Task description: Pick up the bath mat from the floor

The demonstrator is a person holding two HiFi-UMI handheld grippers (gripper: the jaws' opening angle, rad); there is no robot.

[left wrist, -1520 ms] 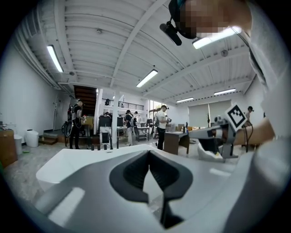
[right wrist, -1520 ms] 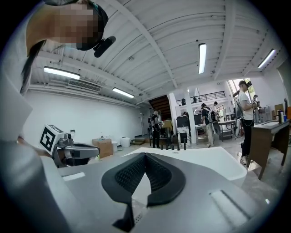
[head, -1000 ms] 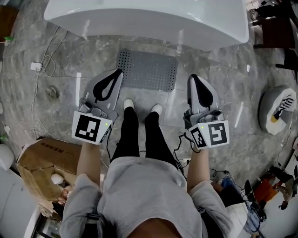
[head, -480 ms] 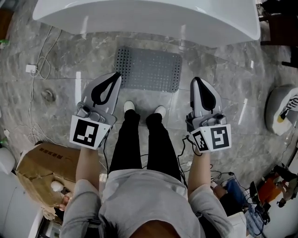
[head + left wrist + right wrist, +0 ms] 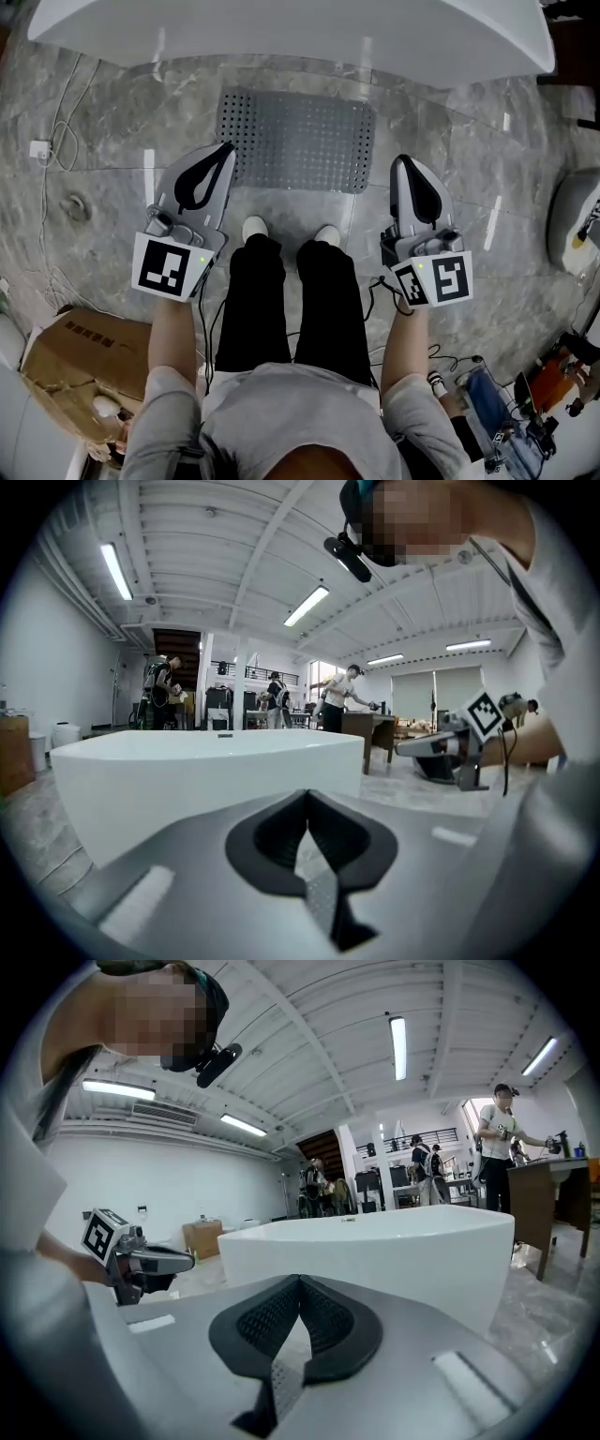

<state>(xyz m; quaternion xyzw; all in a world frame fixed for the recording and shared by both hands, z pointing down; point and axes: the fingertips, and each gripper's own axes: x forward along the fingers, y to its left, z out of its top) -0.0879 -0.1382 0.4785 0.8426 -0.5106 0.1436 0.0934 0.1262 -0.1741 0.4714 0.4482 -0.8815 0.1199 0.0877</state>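
Bath mat [image 5: 296, 141], grey and perforated, flat on marble floor [image 5: 112, 131] just before white bathtub [image 5: 281, 33]. Left gripper [image 5: 225, 147] by its near left corner, right gripper [image 5: 403, 161] beside its right end, jaws of both closed, empty. Shoes [image 5: 254, 228] near its front edge.

One mat, one tub, one pair of grippers.
A single perforated grey bath mat [image 5: 296, 141] lies before one white bathtub [image 5: 281, 37] at the far side. Nearer are one left gripper [image 5: 228, 148], one right gripper [image 5: 401, 160], two white shoes [image 5: 254, 228] and one cardboard box [image 5: 75, 361] at near left.
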